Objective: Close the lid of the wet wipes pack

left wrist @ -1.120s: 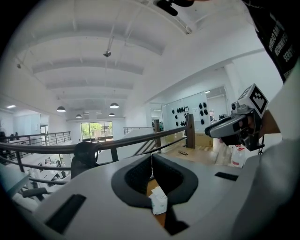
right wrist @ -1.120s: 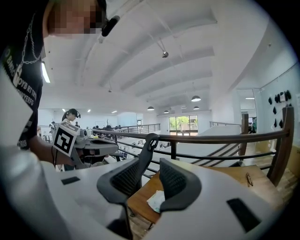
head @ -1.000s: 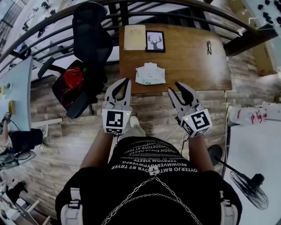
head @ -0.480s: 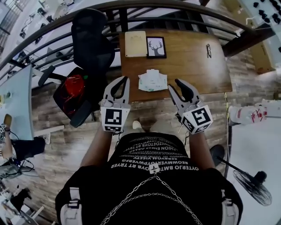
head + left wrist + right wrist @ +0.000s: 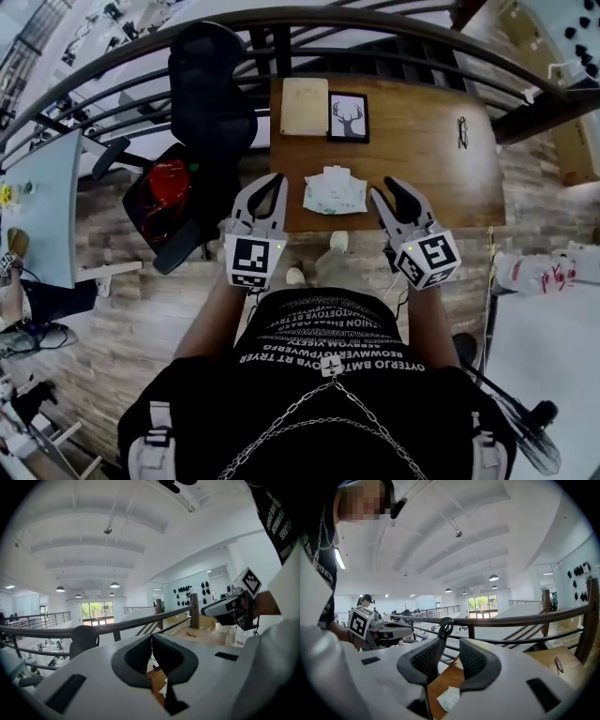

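Note:
The wet wipes pack (image 5: 335, 191) is white with pale green print and lies near the front edge of the brown wooden table (image 5: 427, 159). It shows small; a white flap seems to stand up at its far end. My left gripper (image 5: 276, 178) hovers over the table's front left corner, left of the pack, its tips touching and nothing held. My right gripper (image 5: 386, 187) hovers right of the pack, jaws apart and empty. In the right gripper view the pack (image 5: 449, 698) lies below the right gripper (image 5: 450, 645). The left gripper (image 5: 151, 637) hides most of the pack (image 5: 163, 690) in its own view.
A deer picture (image 5: 348, 116) and a pale board (image 5: 305, 106) lie at the table's far edge, glasses (image 5: 462, 131) to the right. A black office chair (image 5: 211, 94) with a red bag (image 5: 161, 183) stands left of the table. A dark railing (image 5: 394, 21) runs behind it.
The person has stepped toward the table. Both grippers have moved forward and now flank the pack at the table's front edge. Neither gripper's jaws have changed.

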Demonstrator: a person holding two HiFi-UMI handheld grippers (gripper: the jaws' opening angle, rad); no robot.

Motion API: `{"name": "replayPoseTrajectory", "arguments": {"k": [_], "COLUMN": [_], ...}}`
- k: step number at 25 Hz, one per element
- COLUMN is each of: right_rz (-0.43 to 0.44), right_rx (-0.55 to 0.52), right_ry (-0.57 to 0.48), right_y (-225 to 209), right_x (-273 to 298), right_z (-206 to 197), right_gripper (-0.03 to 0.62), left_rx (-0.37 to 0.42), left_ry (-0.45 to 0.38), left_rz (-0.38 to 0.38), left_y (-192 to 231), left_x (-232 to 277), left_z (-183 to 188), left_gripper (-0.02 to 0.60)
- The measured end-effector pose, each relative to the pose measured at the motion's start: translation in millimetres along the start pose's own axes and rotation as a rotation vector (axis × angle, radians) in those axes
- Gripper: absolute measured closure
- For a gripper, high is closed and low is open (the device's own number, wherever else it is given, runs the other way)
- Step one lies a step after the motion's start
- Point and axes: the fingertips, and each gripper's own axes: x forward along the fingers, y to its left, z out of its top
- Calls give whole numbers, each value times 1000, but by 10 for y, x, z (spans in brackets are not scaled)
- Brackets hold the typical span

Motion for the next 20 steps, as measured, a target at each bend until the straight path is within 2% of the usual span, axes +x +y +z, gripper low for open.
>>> {"name": "replayPoseTrajectory", "arguments": {"k": [13, 20], "right_rz": [87, 105], "right_rx": [43, 61], "right_ry": [92, 129], "right_y": [-465, -681], "right_x": [487, 713], "right_z": [-373, -603], "right_gripper": [471, 471], "left_rx": [20, 22], "left_ry": [21, 24], "left_rz": [44, 77], "left_y": [60, 162], "left_x": [445, 563], "left_z": [100, 128], "left_gripper": [553, 553]}}
